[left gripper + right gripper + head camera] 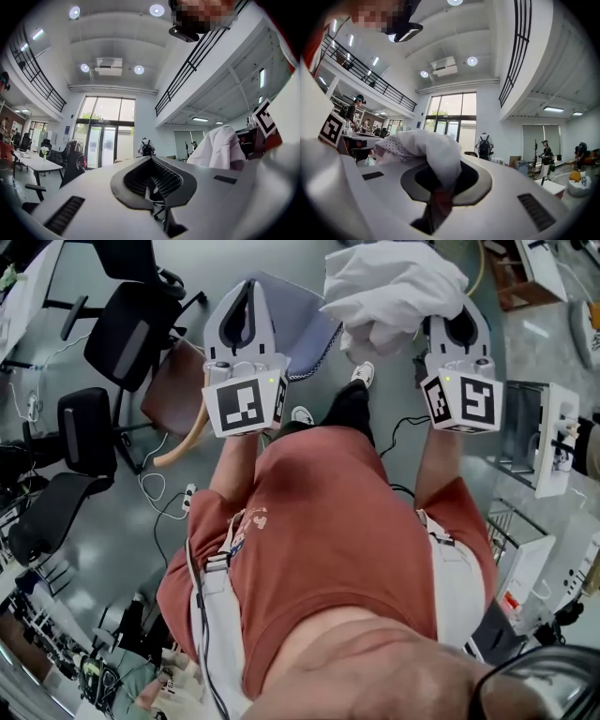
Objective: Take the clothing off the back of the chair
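Bright daylight — fisheye-warped edges

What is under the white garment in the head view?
The white garment drapes over the right gripper, hiding its fingers, which are shut on it. Below show a blue chair, a shoe and floor.

Rust-red short-sleeved shirt (337, 521), black trouser leg (349, 411), white shoe (364, 374), white-shelled left gripper (246, 289) and right gripper (456, 332), black-and-white marker cubes (246, 404)

Right claw (437, 199) tips (under clothing (394, 287))
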`<state>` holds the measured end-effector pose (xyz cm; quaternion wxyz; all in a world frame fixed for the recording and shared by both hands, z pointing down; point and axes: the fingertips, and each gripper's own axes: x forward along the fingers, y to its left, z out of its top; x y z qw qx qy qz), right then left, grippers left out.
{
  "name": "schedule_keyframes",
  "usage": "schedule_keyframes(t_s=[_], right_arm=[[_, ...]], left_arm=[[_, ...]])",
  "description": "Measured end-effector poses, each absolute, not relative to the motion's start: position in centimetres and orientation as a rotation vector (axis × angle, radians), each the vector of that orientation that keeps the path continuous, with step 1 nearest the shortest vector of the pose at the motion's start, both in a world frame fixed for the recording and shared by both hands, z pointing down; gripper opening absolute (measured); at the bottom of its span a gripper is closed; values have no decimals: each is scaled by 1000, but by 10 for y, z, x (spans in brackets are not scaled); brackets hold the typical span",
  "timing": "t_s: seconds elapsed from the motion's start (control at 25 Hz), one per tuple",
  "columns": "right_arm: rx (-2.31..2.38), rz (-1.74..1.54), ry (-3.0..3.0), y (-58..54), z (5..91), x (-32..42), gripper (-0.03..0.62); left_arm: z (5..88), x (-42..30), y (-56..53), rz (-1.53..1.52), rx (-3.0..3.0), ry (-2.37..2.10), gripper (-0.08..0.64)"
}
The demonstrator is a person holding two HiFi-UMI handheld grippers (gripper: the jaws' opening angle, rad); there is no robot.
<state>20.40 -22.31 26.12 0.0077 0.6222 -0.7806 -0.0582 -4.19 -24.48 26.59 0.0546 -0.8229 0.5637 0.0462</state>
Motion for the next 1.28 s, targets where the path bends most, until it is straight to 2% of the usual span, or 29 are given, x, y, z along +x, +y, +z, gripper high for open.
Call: schedule_keyframes(t_s=[0.6,1.28], right_arm=[[2360,-496,-2349,-180,167,219,59],[2369,-520,-2231,-182,171,215,60]], left_arm=[[212,-40,-240,242,-2470,1659,14],[193,-48,-233,293,-2429,1664,14]])
